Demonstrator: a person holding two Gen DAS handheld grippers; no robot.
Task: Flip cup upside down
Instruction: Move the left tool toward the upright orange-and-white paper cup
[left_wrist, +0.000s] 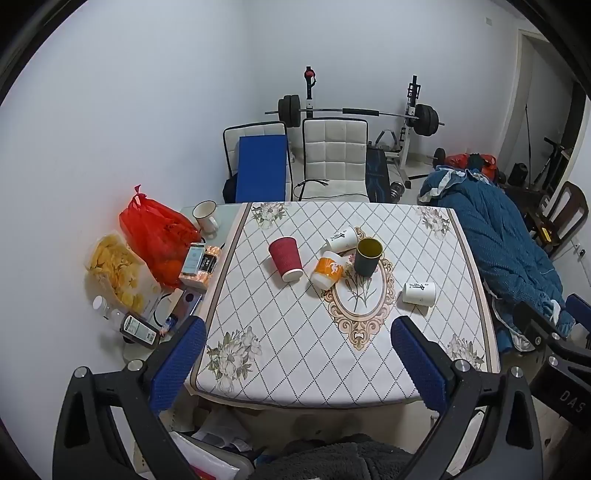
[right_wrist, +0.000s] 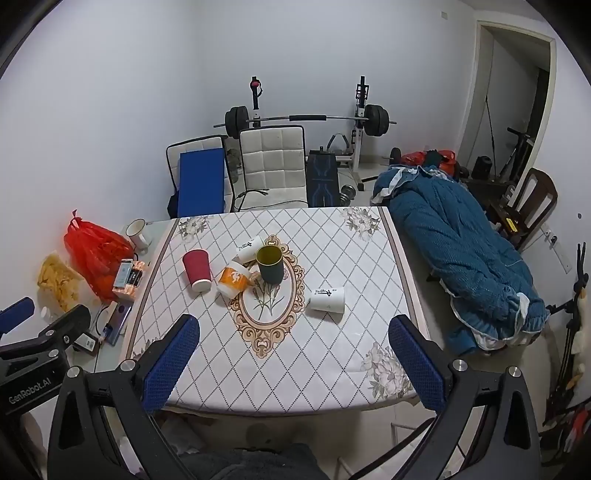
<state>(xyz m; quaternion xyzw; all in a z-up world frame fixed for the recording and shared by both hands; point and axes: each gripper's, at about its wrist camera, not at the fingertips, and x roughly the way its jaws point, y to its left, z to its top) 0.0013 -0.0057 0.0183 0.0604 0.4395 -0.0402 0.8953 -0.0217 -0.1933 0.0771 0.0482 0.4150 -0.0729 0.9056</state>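
Note:
Several cups stand or lie on the patterned tablecloth (left_wrist: 295, 332). A dark cup with a yellow inside (left_wrist: 367, 257) (right_wrist: 270, 264) stands upright, mouth up. A red paper cup (left_wrist: 285, 259) (right_wrist: 197, 270) rests with its mouth toward me. An orange-and-white cup (left_wrist: 328, 272) (right_wrist: 233, 281) and two white cups (left_wrist: 342, 239) (left_wrist: 419, 293) lie on their sides. My left gripper (left_wrist: 297, 354) and right gripper (right_wrist: 295, 354) are both open and empty, held above the table's near edge, well short of the cups.
Left of the cloth lie a red plastic bag (left_wrist: 157, 236), a bag of chips (left_wrist: 114, 271), a white mug (left_wrist: 206, 216), small boxes and bottles. Two white chairs (left_wrist: 334, 160) stand behind the table. A blue quilt (left_wrist: 502, 251) lies to the right, and a barbell rack stands at the far wall.

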